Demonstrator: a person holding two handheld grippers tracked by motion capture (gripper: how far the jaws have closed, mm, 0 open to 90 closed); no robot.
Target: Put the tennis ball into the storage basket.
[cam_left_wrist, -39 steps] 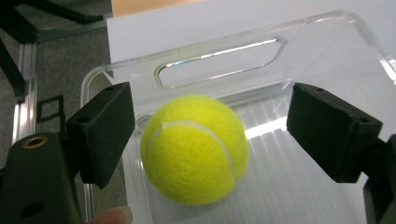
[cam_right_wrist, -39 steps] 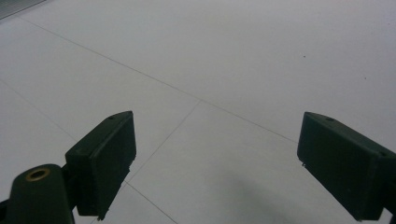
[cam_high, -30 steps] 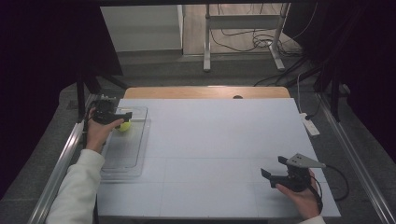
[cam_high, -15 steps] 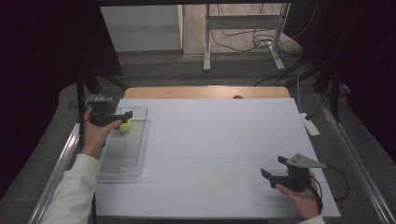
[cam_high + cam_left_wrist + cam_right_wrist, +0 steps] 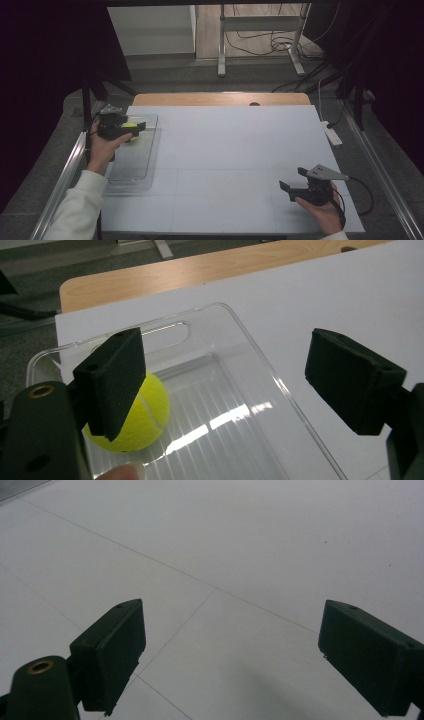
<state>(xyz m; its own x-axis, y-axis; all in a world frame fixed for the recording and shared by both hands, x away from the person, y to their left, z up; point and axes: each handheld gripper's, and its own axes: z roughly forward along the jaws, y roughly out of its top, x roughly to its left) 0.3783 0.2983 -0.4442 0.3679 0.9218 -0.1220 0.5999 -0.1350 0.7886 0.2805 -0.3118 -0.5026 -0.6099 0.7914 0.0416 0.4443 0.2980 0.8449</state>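
- A clear plastic tray [image 5: 131,165] sits along the left edge of the white table [image 5: 230,160], with a handle slot cut into its far rim; the left gripper view shows its ribbed floor catching the light.
- Inside the tray, at its far end, lies a yellow-green tennis ball [image 5: 131,416], the one thing in it. It rests on the tray floor close to the far left corner, and in the high view the ball [image 5: 131,129] shows just past the gripper.
- The left gripper [image 5: 134,128] hangs over that far end of the tray with its jaws spread wide. In its own view the left pad stands in front of the ball and the right pad stands well off to the side, over the tray's rim; whether the left pad touches the ball I cannot tell.
- A fingertip [image 5: 122,472] shows at the bottom edge of the left gripper view.
- The right gripper [image 5: 294,181] is held near the table's near right corner, well apart from the tray, jaws parted wide with bare table between them.
- A white power strip [image 5: 332,134] lies at the table's right edge.
- No brand or lettering on the ball, tray or grippers is legible.
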